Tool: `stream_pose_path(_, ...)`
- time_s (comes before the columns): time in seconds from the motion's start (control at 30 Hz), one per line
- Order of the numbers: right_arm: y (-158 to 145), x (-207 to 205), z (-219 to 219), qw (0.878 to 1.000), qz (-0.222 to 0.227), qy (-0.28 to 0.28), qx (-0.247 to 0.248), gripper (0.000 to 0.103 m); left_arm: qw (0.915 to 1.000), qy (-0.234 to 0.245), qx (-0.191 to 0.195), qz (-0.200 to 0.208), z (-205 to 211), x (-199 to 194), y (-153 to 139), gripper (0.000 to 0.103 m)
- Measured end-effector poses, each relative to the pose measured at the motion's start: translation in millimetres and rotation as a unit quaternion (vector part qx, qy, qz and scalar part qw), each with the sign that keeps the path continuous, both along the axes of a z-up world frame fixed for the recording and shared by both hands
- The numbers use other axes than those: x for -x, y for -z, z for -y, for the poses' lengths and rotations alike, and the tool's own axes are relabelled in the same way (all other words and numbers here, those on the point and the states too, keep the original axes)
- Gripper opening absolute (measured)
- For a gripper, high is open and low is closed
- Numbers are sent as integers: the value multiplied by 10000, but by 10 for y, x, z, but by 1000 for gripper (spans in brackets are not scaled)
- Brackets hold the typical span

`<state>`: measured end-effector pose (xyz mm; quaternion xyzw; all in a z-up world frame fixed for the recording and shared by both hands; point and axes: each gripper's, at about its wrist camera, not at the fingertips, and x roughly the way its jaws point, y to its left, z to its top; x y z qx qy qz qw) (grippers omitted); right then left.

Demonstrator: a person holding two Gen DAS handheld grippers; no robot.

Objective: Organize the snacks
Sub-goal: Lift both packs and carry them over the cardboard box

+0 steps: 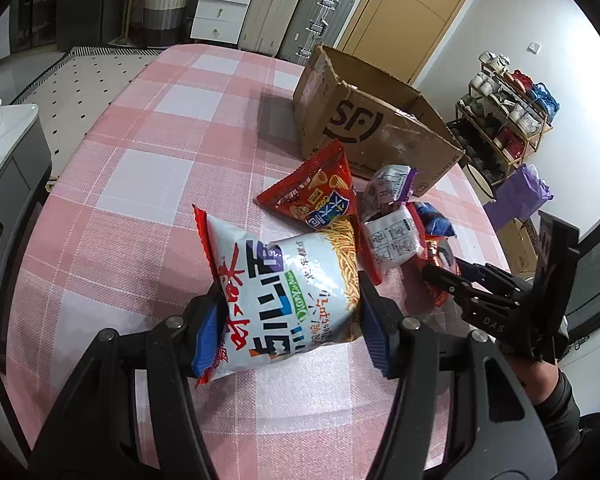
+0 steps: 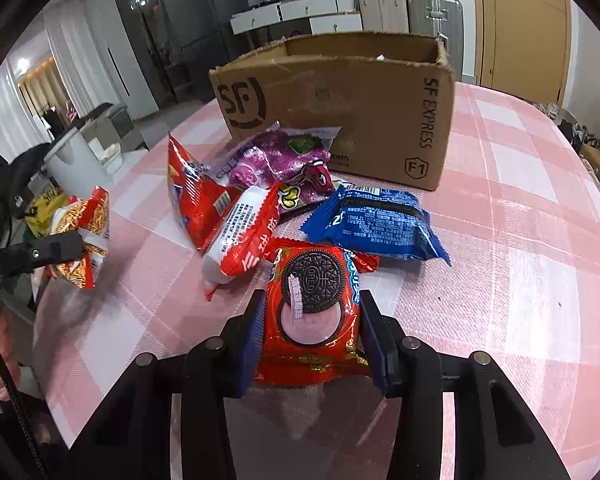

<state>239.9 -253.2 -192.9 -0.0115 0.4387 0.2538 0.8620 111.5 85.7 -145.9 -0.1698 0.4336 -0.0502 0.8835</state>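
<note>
My left gripper (image 1: 290,300) is shut on a white and red noodle snack bag (image 1: 288,292), held a little above the pink checked tablecloth (image 1: 140,184). My right gripper (image 2: 310,320) is shut on a red Oreo pack (image 2: 314,316) at the near end of the snack pile. In the left wrist view the right gripper (image 1: 440,276) reaches in from the right. The pile holds a red chip bag (image 2: 196,196), a red and white pack (image 2: 244,236), a purple bag (image 2: 276,160) and a blue Oreo pack (image 2: 380,224). An open cardboard box (image 2: 340,100) stands just behind the pile.
Beyond the table's far edge stand suitcases (image 1: 296,12), white drawers (image 1: 220,8) and a wooden door (image 1: 412,8). A shoe rack (image 1: 504,120) stands off the right side. A white appliance (image 2: 80,156) sits left of the table. Bare cloth lies right of the box.
</note>
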Motion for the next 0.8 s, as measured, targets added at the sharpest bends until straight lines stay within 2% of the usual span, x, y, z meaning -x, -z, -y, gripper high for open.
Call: stream_pose_path(0.8, -552, 586, 524, 9965, 537, 239, -602, 45, 9991, 190, -213, 312, 304, 320, -426, 57)
